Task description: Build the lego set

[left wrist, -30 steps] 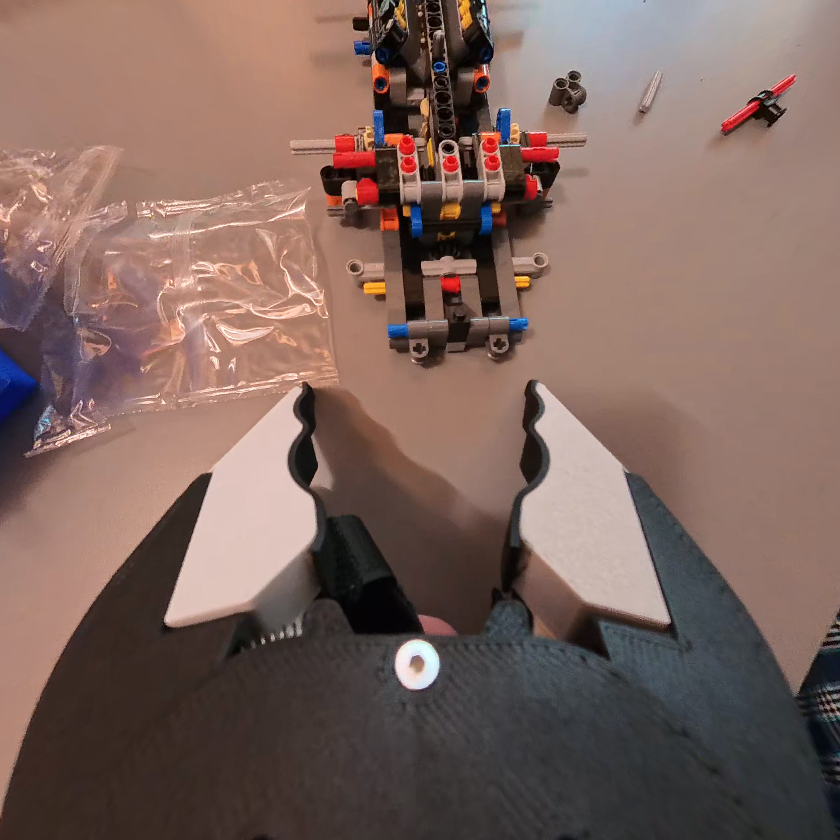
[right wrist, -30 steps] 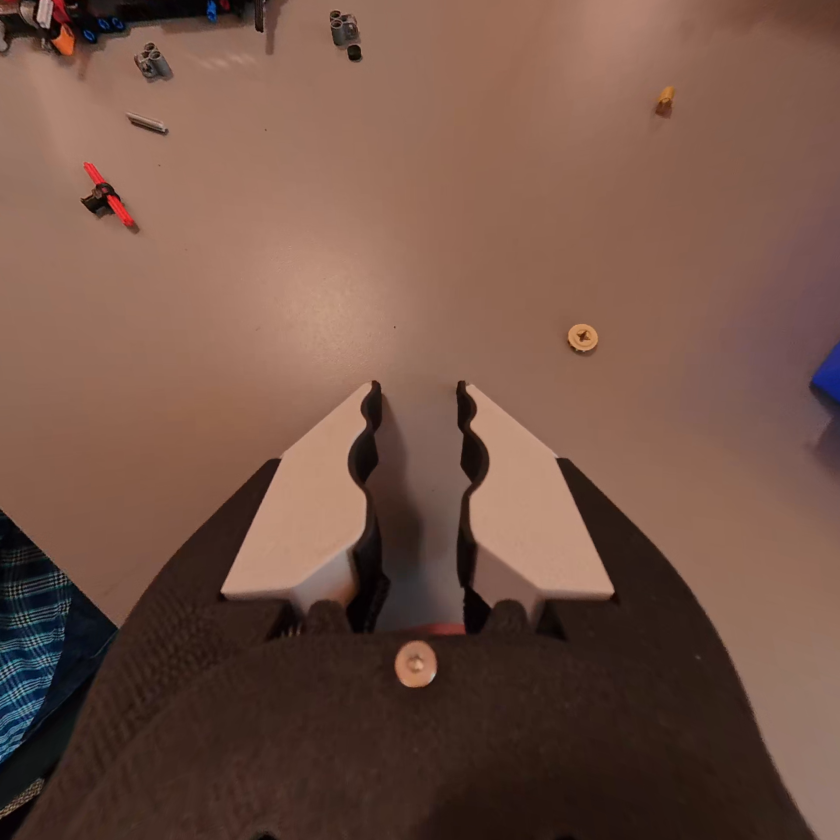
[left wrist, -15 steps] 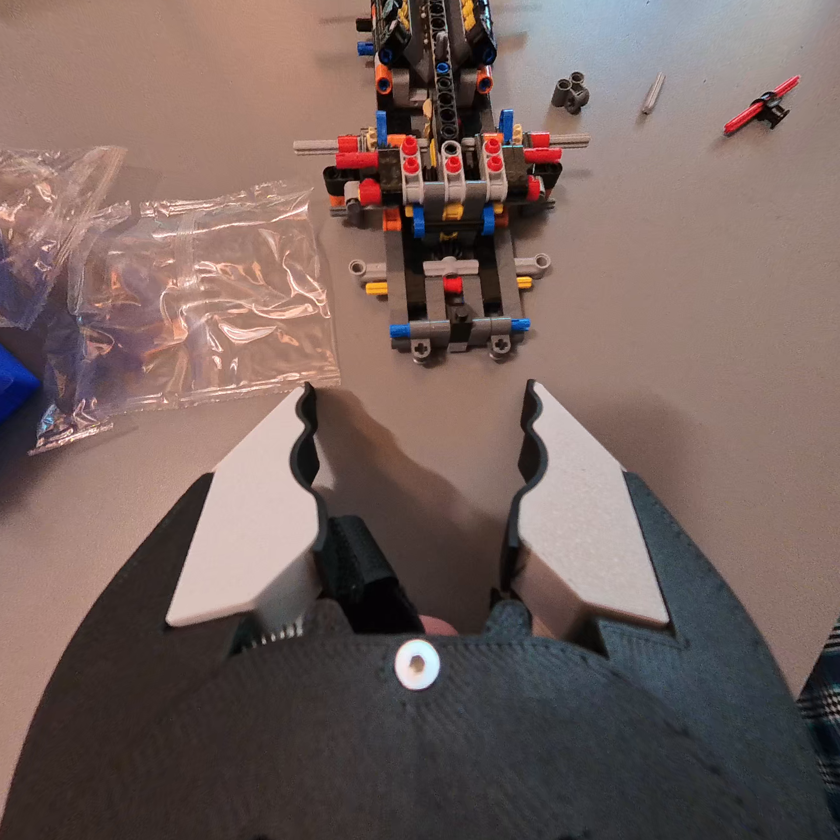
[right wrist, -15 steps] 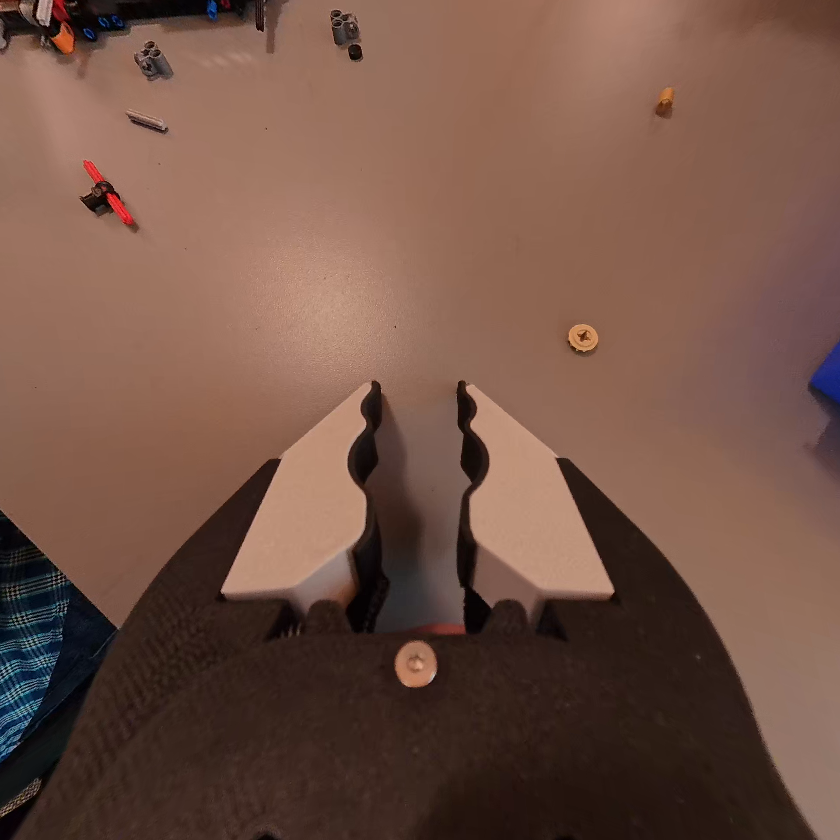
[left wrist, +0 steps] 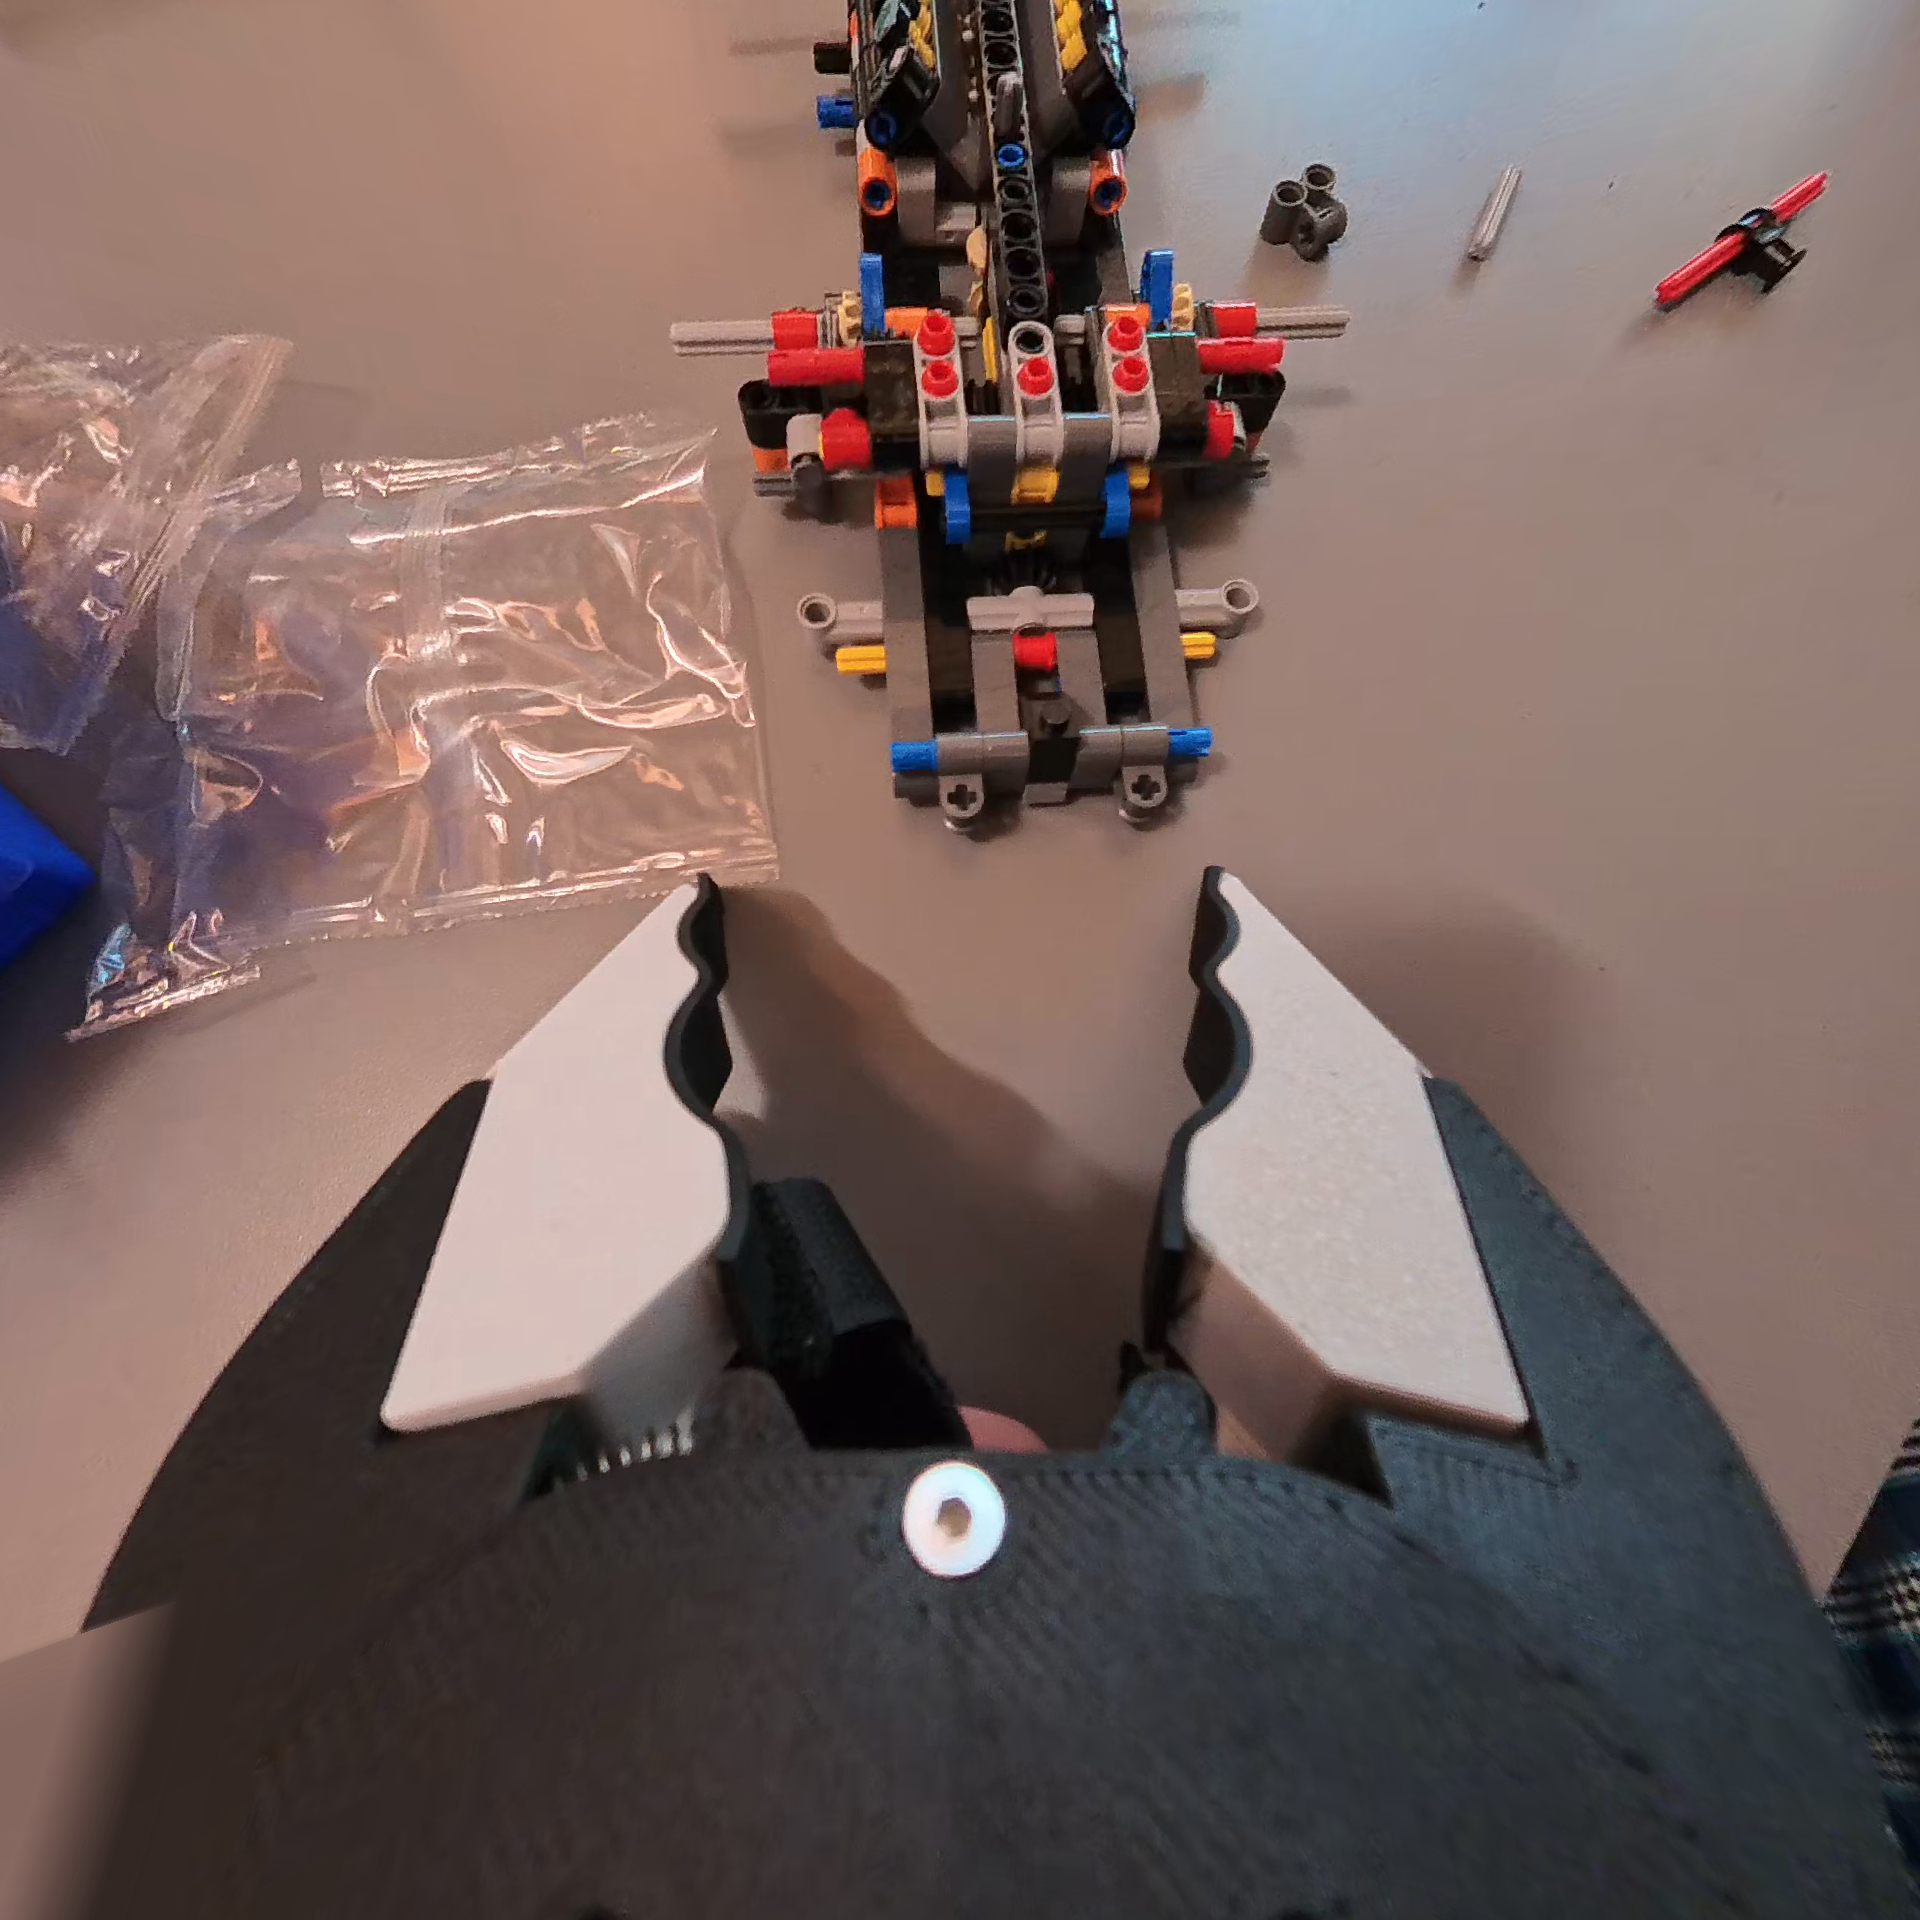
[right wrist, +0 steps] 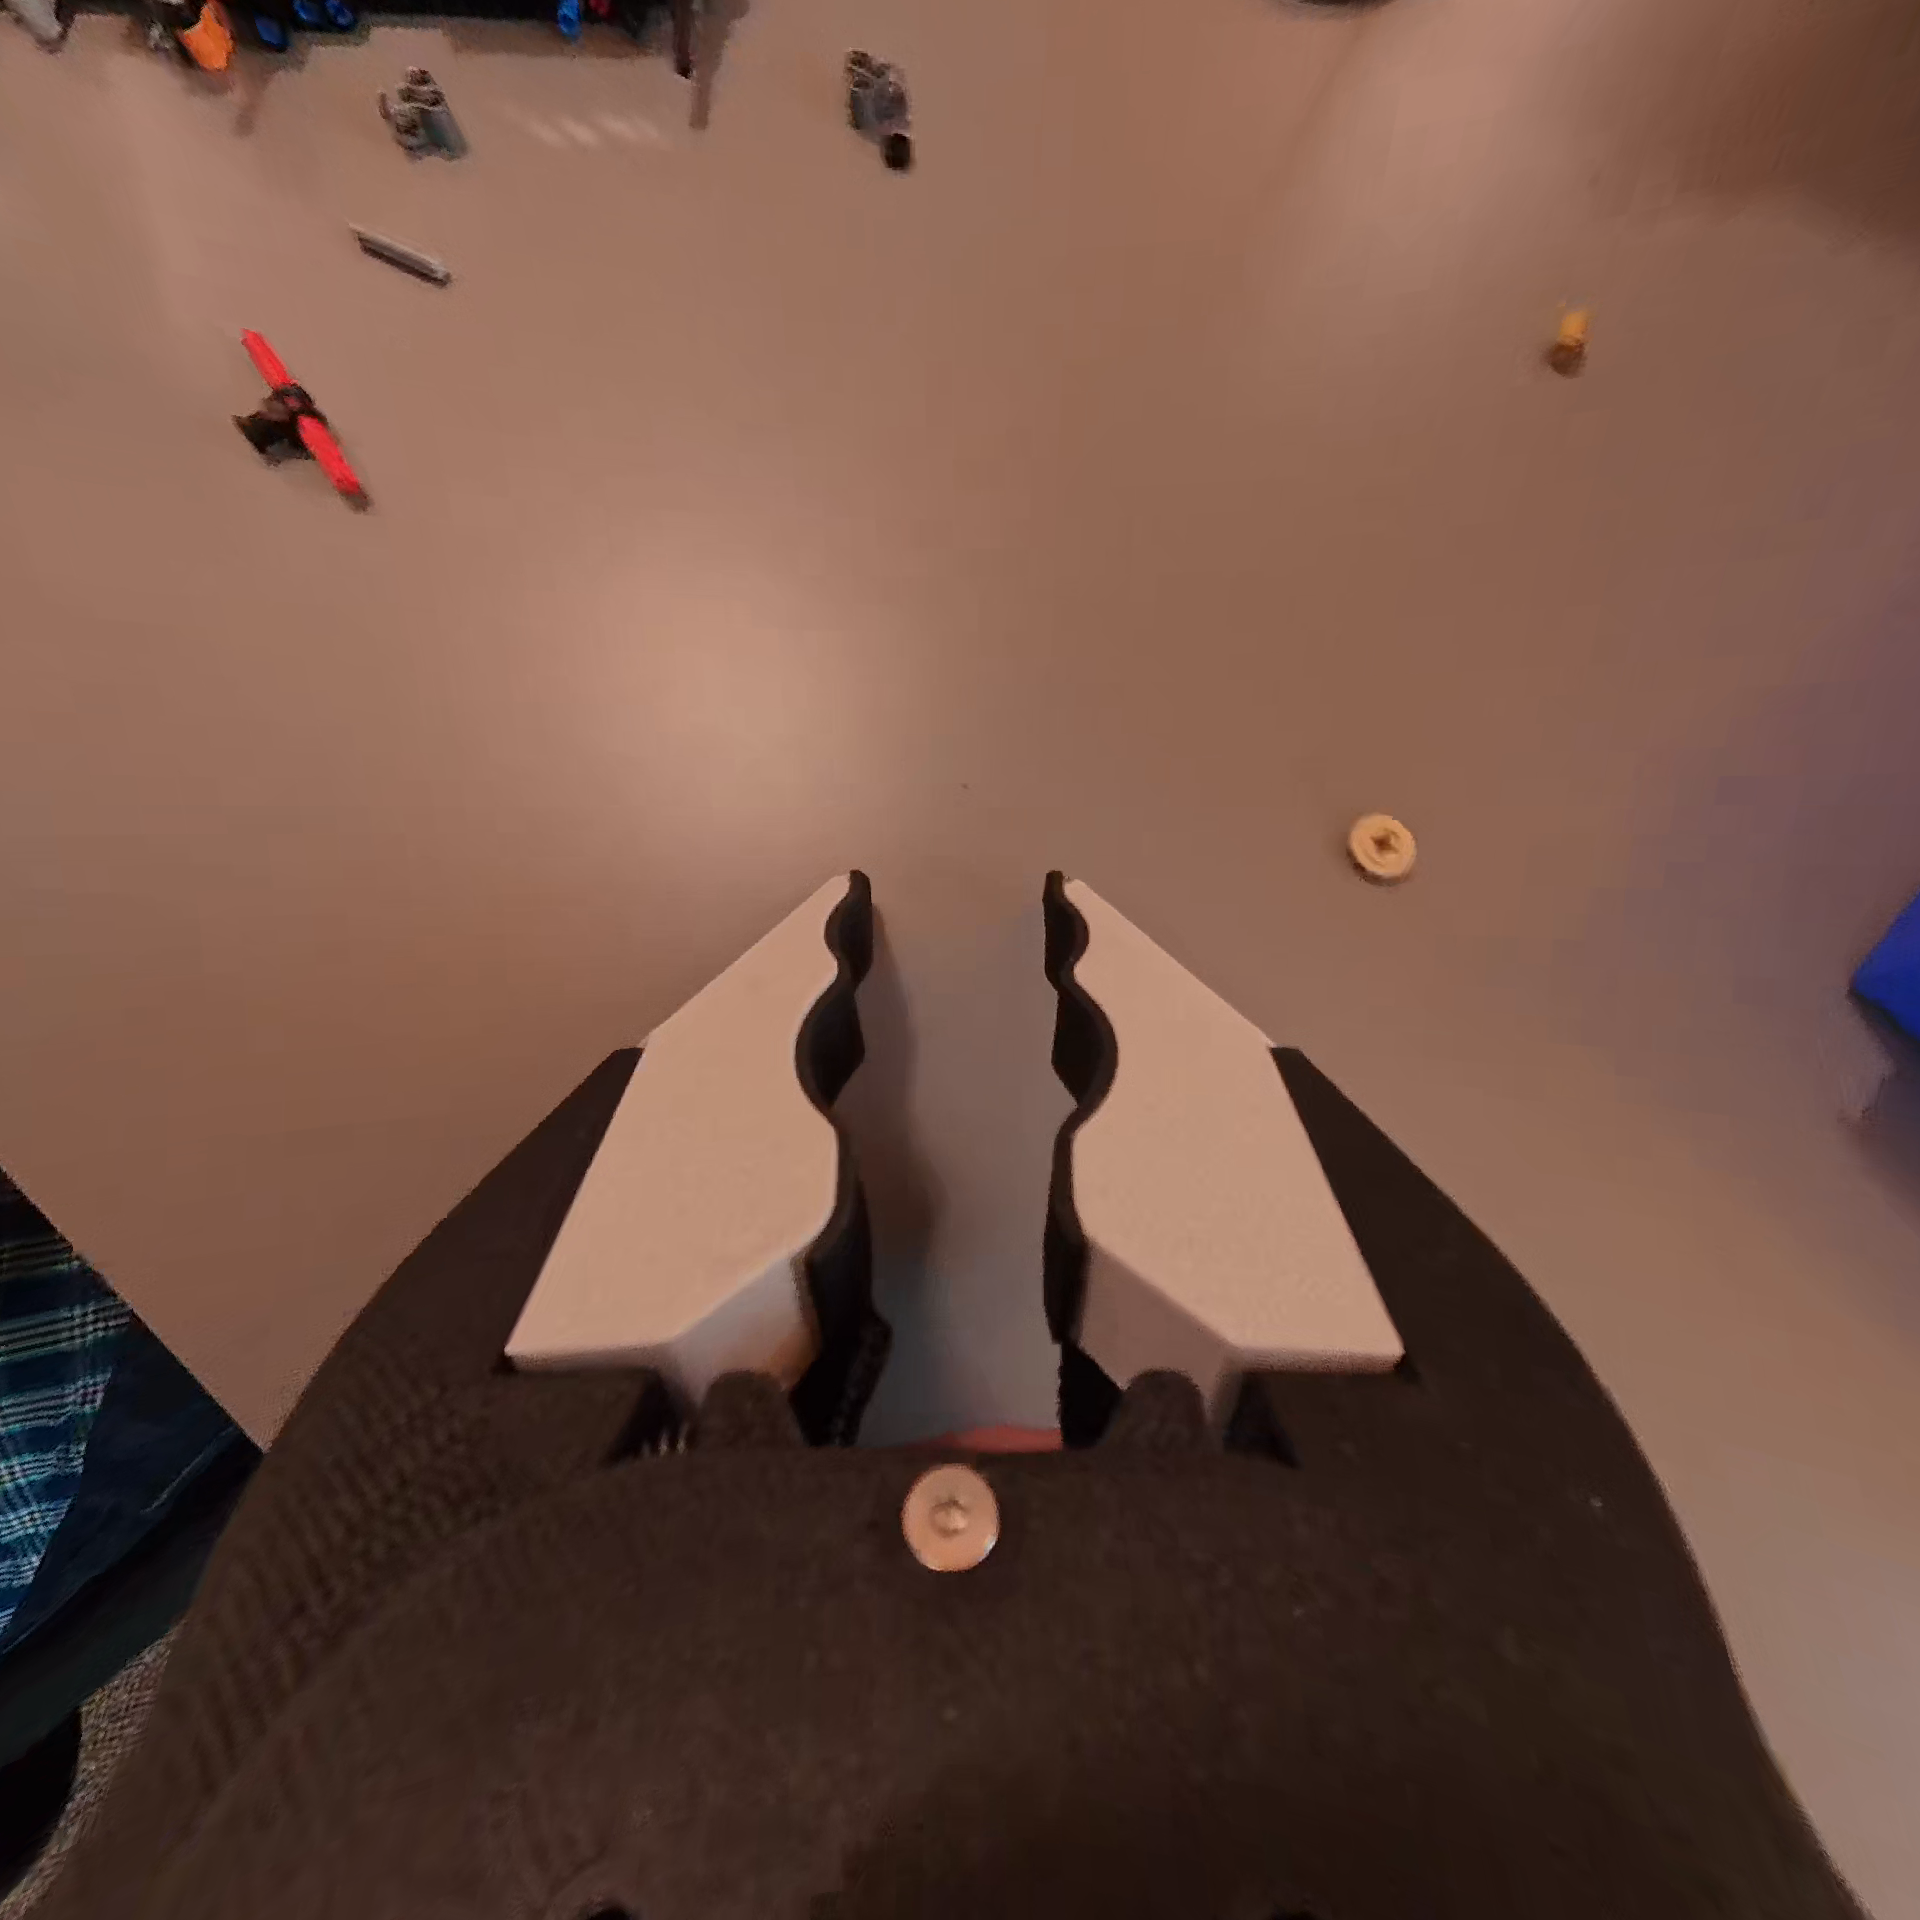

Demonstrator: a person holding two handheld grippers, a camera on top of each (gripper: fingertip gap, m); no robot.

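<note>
Grey-brown table point(left wrist: 1558, 727) carries the part-built lego chassis point(left wrist: 1023, 436), lying lengthwise. Left of the chassis: crumpled clear plastic bags point(left wrist: 447, 675), a blue object point(left wrist: 31, 883) at their far-left edge. Right of the chassis, in order outward: dark grey connector point(left wrist: 1304, 213), short grey axle point(left wrist: 1493, 213), red axle with black piece point(left wrist: 1745, 241); much farther right, a tan round gear point(right wrist: 1381, 847) and small yellow-orange pin point(right wrist: 1569, 338).
</note>
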